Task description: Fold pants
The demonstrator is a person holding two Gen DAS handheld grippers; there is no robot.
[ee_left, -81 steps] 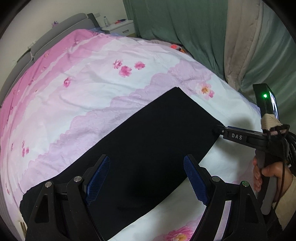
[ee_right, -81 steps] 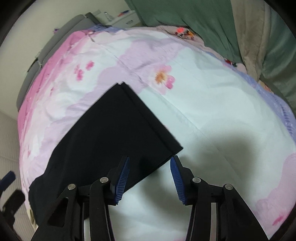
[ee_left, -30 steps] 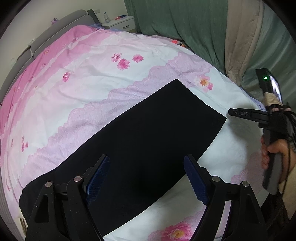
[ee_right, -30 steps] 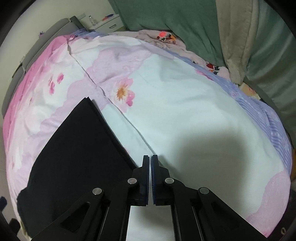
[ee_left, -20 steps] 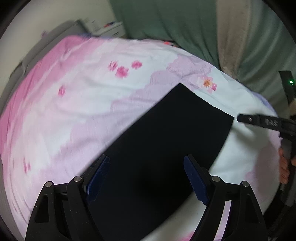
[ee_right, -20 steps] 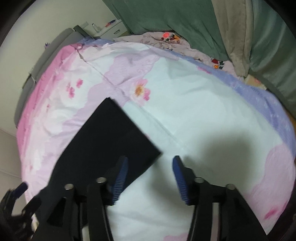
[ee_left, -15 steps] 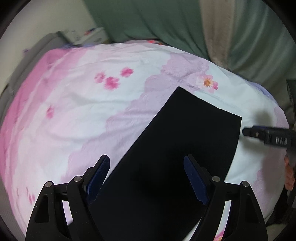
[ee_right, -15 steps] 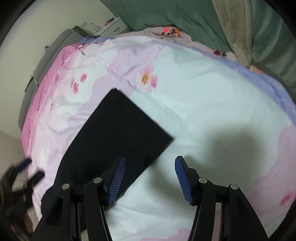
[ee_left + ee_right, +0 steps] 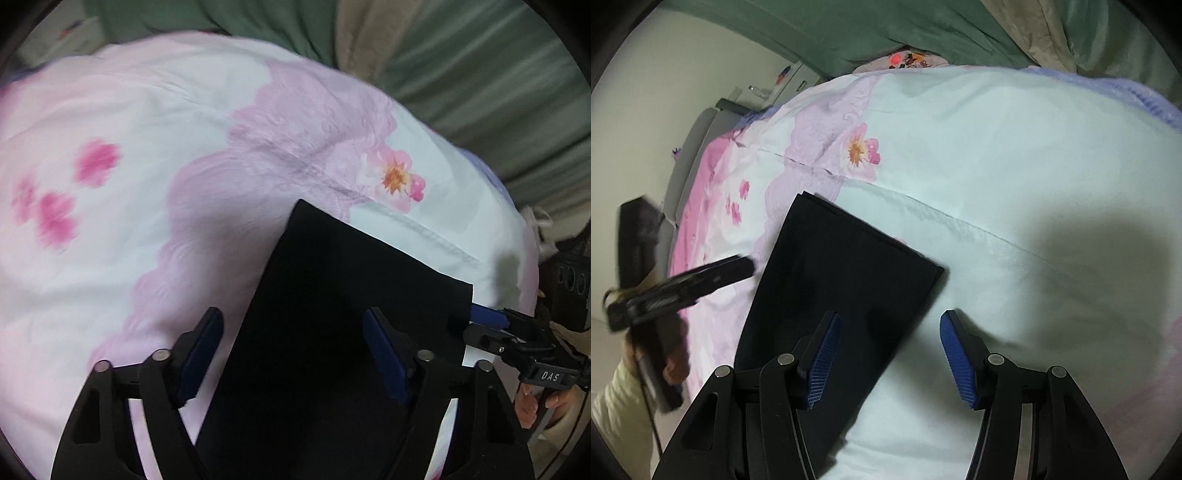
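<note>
The black pants [image 9: 332, 332] lie flat on the flowered bedspread [image 9: 184, 129], folded lengthwise into a long strip whose squared end points toward the bed's far edge by the green curtain [image 9: 849, 29]. The left gripper [image 9: 293, 352] hangs over that end with its jaws closing, the strip's left edge between them (nothing pinched, the blue pads clear of the cloth). The right gripper [image 9: 888, 354] stands released at the end's right corner: its left pad [image 9: 822, 360] is over black cloth, its right over bare bedspread.
</note>
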